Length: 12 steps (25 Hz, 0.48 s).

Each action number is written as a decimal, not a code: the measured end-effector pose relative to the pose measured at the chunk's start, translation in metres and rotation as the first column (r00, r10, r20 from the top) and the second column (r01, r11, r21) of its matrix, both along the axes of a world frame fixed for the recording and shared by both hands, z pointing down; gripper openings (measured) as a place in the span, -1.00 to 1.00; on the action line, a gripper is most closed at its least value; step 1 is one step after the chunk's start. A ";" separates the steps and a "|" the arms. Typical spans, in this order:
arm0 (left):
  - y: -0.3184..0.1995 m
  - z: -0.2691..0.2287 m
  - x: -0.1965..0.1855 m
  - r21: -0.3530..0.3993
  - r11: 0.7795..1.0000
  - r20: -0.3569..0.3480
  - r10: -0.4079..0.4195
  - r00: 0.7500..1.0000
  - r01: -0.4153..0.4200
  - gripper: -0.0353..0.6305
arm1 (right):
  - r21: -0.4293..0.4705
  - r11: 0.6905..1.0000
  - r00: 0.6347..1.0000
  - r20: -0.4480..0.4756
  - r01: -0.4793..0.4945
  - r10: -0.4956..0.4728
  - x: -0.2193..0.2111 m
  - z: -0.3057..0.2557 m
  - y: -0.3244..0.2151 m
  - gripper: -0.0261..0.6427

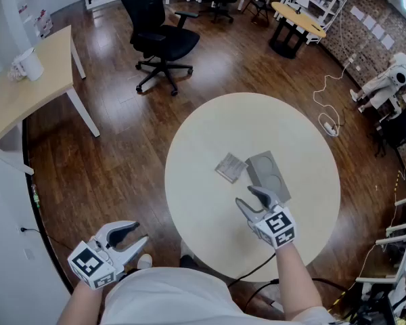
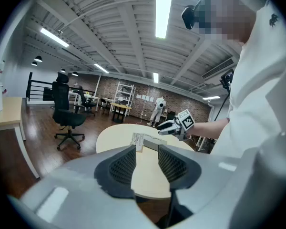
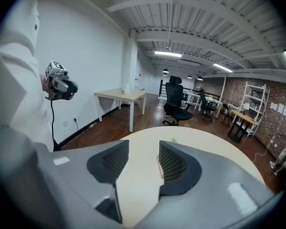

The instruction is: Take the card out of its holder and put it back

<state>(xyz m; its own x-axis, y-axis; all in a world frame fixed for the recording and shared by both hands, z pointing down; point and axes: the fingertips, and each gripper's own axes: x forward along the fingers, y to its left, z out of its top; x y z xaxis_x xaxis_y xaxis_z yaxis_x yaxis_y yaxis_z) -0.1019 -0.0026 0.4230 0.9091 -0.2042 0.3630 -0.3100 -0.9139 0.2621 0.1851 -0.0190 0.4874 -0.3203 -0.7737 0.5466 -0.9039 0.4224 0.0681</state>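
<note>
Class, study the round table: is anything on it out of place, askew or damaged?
The card is out of its holder. It lies askew on the table, just left of the holder in the head view. No spill or damage shows.

The left claw (image 1: 141, 231) and the right claw (image 1: 245, 196) both gape empty, the right arm (image 1: 294, 276) stretched further forward.

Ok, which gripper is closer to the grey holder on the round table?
Right. The right gripper is over the table at the grey holder's near edge; the left gripper is off the table, far to its left.
</note>
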 end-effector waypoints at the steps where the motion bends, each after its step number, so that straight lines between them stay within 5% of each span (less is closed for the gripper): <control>1: 0.000 0.001 0.005 -0.002 1.000 0.006 -0.012 1.000 0.012 -0.44 | -0.009 1.000 1.000 -0.001 -0.004 0.004 0.014 0.007 -0.008 -0.31; 12: -0.001 0.003 0.022 -0.038 0.988 0.066 -0.144 0.987 0.147 -0.44 | -0.079 0.997 1.000 0.016 -0.013 0.014 0.090 0.077 -0.105 -0.31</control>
